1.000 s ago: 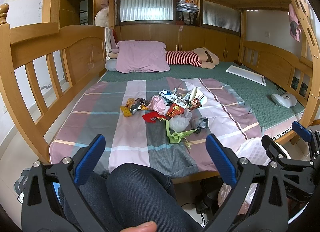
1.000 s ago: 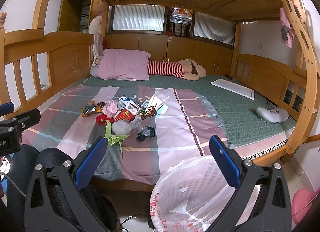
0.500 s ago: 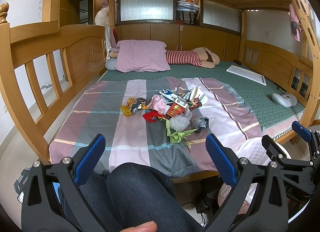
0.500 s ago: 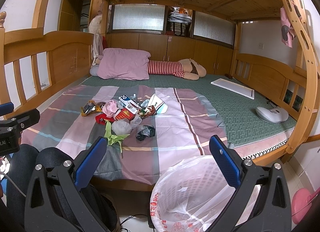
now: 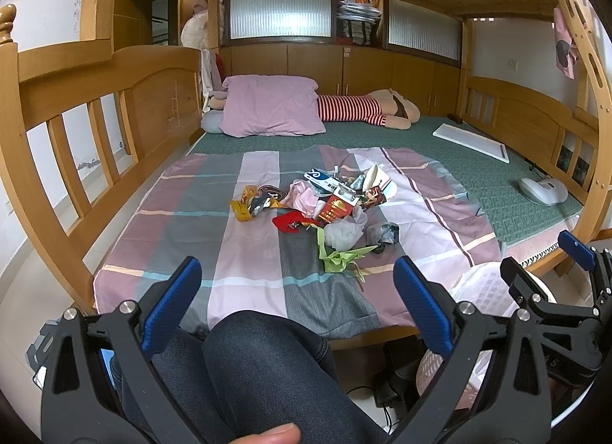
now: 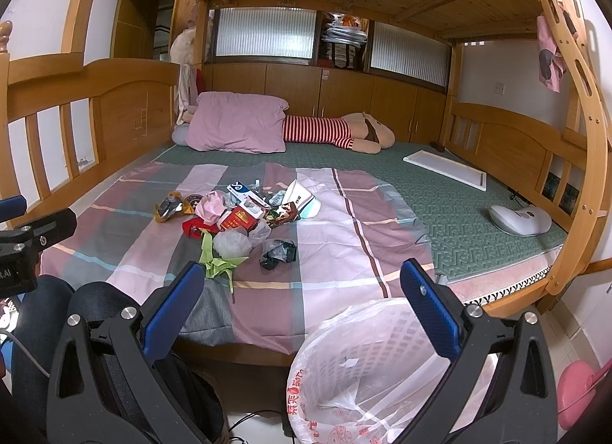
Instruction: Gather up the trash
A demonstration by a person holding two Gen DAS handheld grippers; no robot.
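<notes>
A pile of trash (image 5: 325, 206) lies on the striped sheet (image 5: 183, 229) in the middle of the bed: wrappers, a red box, a green paper strip, crumpled plastic. It also shows in the right wrist view (image 6: 241, 222). A white bin lined with a plastic bag (image 6: 367, 359) stands on the floor at the bed's foot, under my right gripper. My left gripper (image 5: 294, 310) is open and empty above a knee. My right gripper (image 6: 302, 306) is open and empty, short of the bed.
The bed has wooden rails (image 5: 76, 107) on both sides. A purple pillow (image 5: 271, 105) and a striped plush toy (image 5: 367, 109) lie at the far end. A white board (image 6: 447, 168) and a white device (image 6: 520, 220) lie on the green mat at right.
</notes>
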